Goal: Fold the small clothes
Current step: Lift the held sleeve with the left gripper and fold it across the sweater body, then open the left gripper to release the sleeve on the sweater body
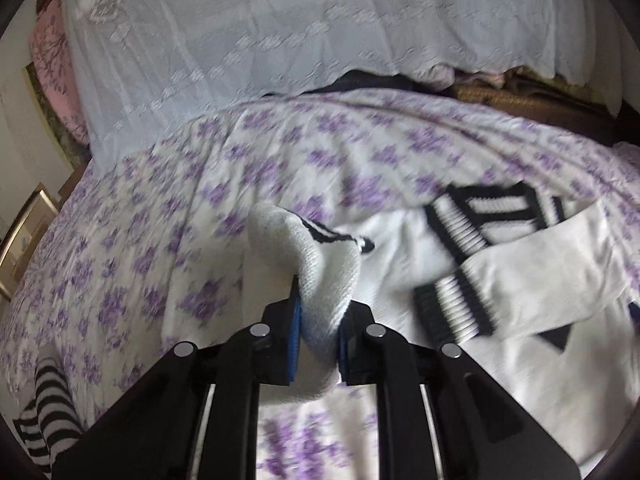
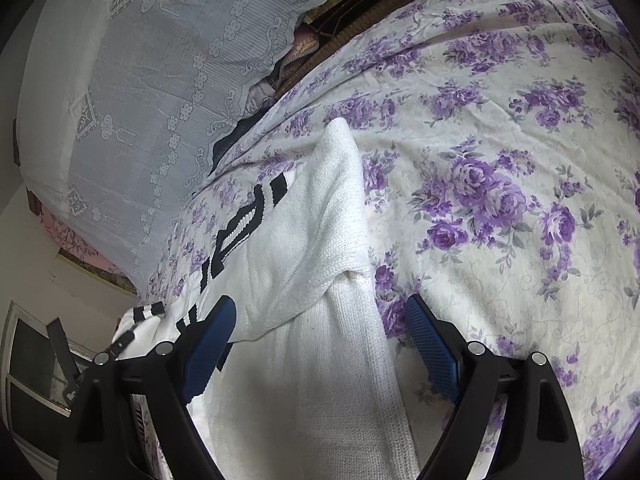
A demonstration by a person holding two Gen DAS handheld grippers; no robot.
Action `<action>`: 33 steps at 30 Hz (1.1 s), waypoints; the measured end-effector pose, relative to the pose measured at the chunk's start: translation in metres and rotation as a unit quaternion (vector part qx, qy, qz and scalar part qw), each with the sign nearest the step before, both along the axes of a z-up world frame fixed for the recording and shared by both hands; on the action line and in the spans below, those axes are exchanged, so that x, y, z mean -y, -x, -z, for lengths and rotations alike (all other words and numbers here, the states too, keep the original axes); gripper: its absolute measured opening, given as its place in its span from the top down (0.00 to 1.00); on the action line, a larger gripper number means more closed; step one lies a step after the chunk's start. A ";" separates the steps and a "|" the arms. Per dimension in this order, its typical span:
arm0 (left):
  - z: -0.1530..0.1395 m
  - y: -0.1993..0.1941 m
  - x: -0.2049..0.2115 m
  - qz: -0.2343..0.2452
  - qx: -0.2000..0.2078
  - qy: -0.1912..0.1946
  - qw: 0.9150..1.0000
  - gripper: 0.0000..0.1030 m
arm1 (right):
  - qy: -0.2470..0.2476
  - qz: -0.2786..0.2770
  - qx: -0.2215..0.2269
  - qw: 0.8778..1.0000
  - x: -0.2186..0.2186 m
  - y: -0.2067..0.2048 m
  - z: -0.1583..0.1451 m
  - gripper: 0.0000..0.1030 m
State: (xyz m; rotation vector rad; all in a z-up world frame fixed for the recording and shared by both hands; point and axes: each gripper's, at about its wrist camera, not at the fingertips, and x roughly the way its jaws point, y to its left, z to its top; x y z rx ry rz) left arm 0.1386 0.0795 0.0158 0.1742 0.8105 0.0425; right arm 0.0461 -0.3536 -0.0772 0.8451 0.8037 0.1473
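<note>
White knit sweater (image 2: 320, 280) with black-and-white ribbed trim, lying on the floral bedspread (image 2: 500, 152).

Its knit is chunky and soft, and 1 sleeve lies folded across the body, running from 7 o'clock up to a tip at 12 o'clock in the right wrist view. The left gripper (image 1: 318, 320) is clamped on a bunched fold of the sweater, its blue pads pinching the cloth. The right gripper (image 2: 320, 348) stands wide apart over the sweater, pressing nothing. Pale lace fabric (image 1: 280, 40) lies at 12 o'clock beyond.

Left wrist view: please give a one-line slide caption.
Left hand-held gripper shut on white knitted garment above floral bedsheet.
</note>
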 end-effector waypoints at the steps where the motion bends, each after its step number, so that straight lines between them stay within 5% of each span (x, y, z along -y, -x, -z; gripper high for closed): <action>1: -0.004 -0.001 0.009 0.008 0.003 0.004 1.000 0.87 | -0.002 0.001 0.000 1.000 0.001 0.000 0.000 0.16; 17: -0.030 0.011 0.138 0.124 0.042 0.097 0.987 0.90 | -0.039 0.014 0.008 0.999 0.013 0.006 0.001 0.16; 20: -0.009 0.016 0.154 0.142 0.035 0.110 0.983 0.90 | -0.040 0.011 0.014 0.999 0.013 0.007 -0.002 0.16; 24: 0.045 0.022 0.179 0.172 -0.028 0.070 0.982 0.88 | -0.040 0.007 0.020 0.999 0.011 0.008 -0.005 0.16; 25: 0.057 0.028 0.182 0.178 -0.037 0.055 0.982 0.84 | -0.042 0.004 0.023 0.999 0.010 0.007 -0.005 0.16; 27: 0.064 0.037 0.181 0.189 -0.040 0.046 0.980 0.60 | -0.055 -0.006 0.028 0.998 0.007 0.007 -0.007 0.16; 28: 0.065 0.041 0.177 0.192 -0.044 0.050 0.979 0.36 | -0.062 -0.013 0.033 0.997 0.005 0.006 -0.009 0.16; 29: 0.062 0.045 0.171 0.194 -0.044 0.061 0.978 0.22 | -0.068 -0.018 0.034 0.997 0.002 0.006 -0.010 0.16; 33: 0.051 0.064 0.142 0.205 -0.036 0.073 0.975 0.16 | -0.099 -0.058 0.058 0.992 -0.011 0.005 -0.017 0.16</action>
